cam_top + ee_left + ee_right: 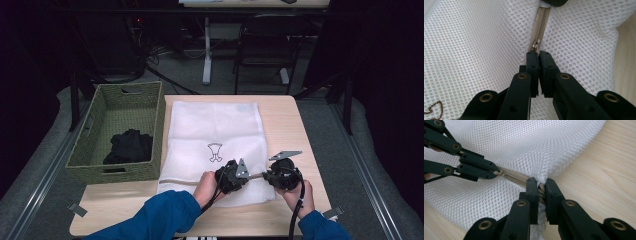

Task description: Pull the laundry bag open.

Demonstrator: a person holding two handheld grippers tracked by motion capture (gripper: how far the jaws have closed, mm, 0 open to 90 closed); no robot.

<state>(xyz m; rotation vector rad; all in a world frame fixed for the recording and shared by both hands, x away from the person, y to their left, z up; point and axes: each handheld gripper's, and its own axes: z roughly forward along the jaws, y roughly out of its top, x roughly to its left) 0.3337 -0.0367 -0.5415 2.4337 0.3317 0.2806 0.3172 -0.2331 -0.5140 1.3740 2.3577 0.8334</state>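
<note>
Where grippers pinch: white mesh bag [536, 147].

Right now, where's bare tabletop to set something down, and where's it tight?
Free: the wood strip right of the white mesh bag, out to the table edge, and the front-left corner below the woven basket. Crowded: the bag's near edge, where the left gripper and right gripper work the zipper; the basket holds dark cloth.
</note>
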